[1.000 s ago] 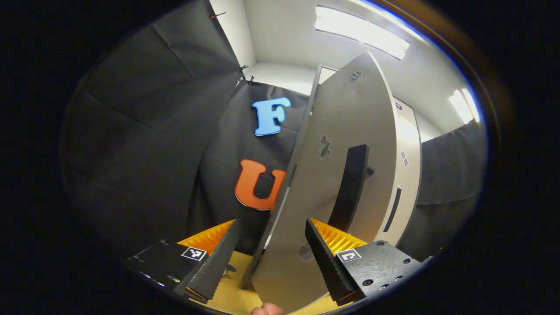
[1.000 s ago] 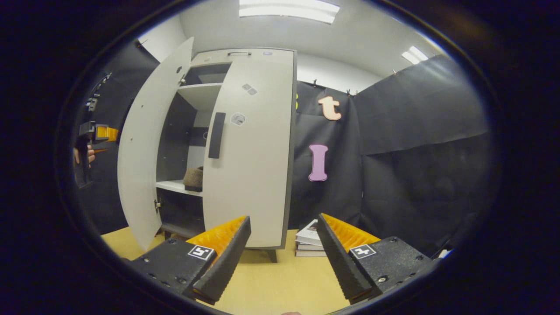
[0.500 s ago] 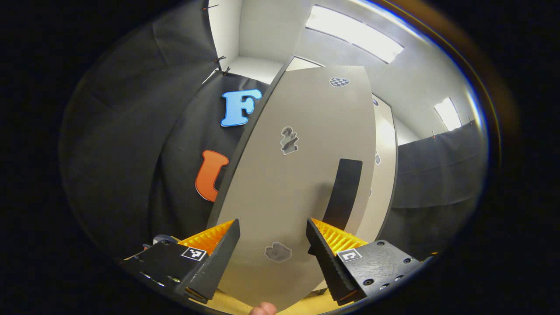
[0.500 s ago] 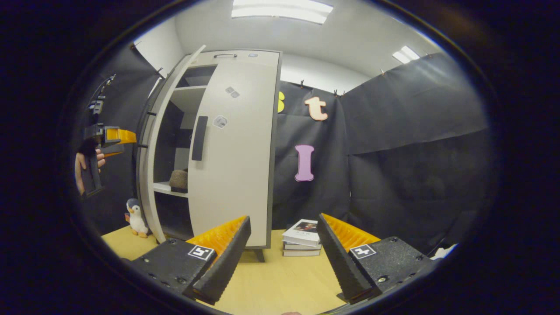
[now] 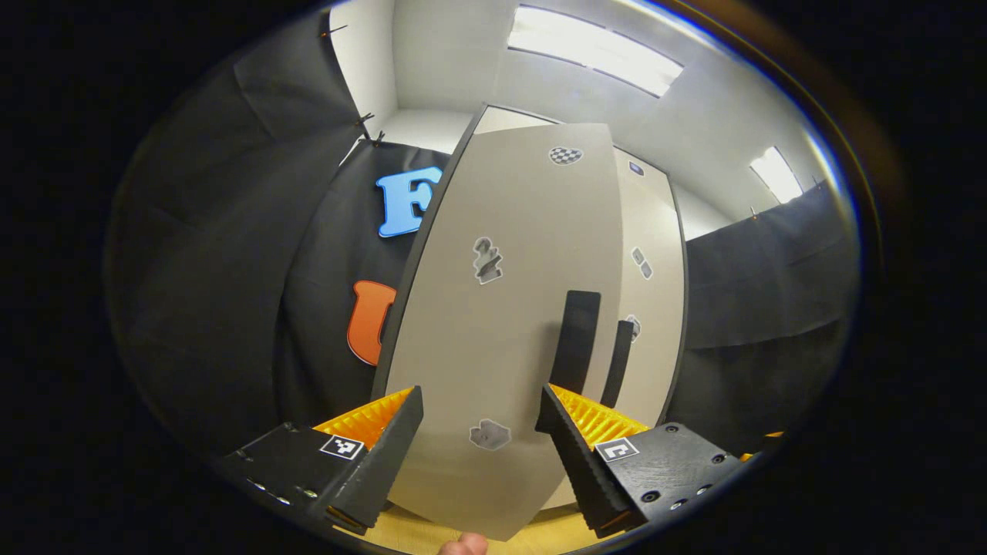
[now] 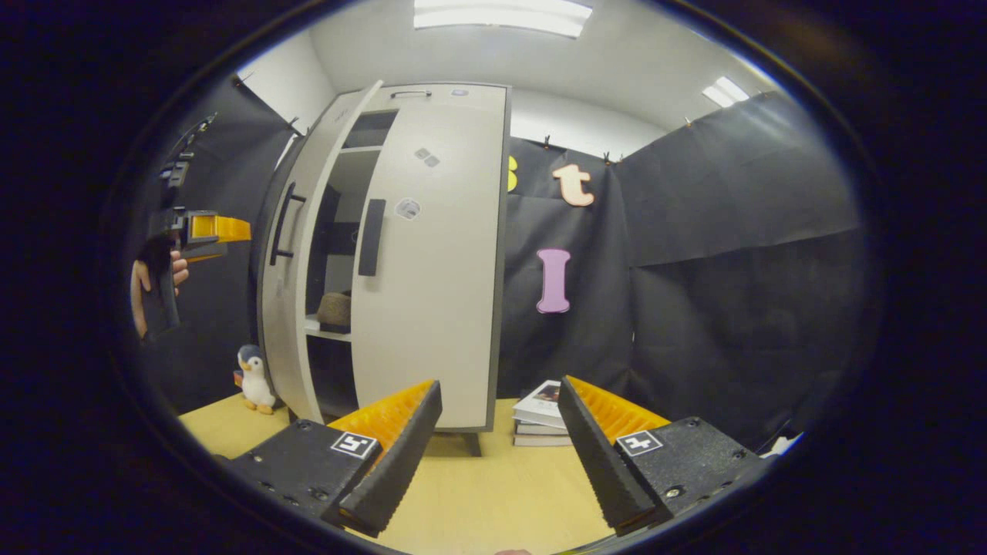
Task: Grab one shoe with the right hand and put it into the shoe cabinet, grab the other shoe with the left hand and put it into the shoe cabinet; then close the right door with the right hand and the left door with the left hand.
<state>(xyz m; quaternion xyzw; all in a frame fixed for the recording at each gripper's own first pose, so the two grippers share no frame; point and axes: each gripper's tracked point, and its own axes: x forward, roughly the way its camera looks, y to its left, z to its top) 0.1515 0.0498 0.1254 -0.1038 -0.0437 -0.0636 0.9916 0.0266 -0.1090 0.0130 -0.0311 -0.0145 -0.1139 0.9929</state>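
Observation:
The pale grey shoe cabinet (image 6: pixel 432 254) stands on the yellow table. Its right door (image 6: pixel 436 270) looks shut; its left door (image 6: pixel 289 270) stands slightly ajar. Through the gap a brown shoe (image 6: pixel 335 311) rests on a shelf. In the left gripper view the left door (image 5: pixel 501 331) is very close, its black handle (image 5: pixel 574 343) just above my right finger. My left gripper (image 5: pixel 478 455) is open with nothing between its fingers; farther off it appears as the left gripper (image 6: pixel 204 235), held by a hand left of the door. My right gripper (image 6: pixel 497 455) is open, back from the cabinet.
A toy penguin (image 6: pixel 253 379) stands on the table left of the cabinet. A stack of books (image 6: pixel 544 424) lies to the cabinet's right. Black cloth walls close in the booth behind and on both sides.
The left door has swung from wide open to nearly shut, the left gripper following close against its face. The right gripper has stayed open, its view shifting only slightly.

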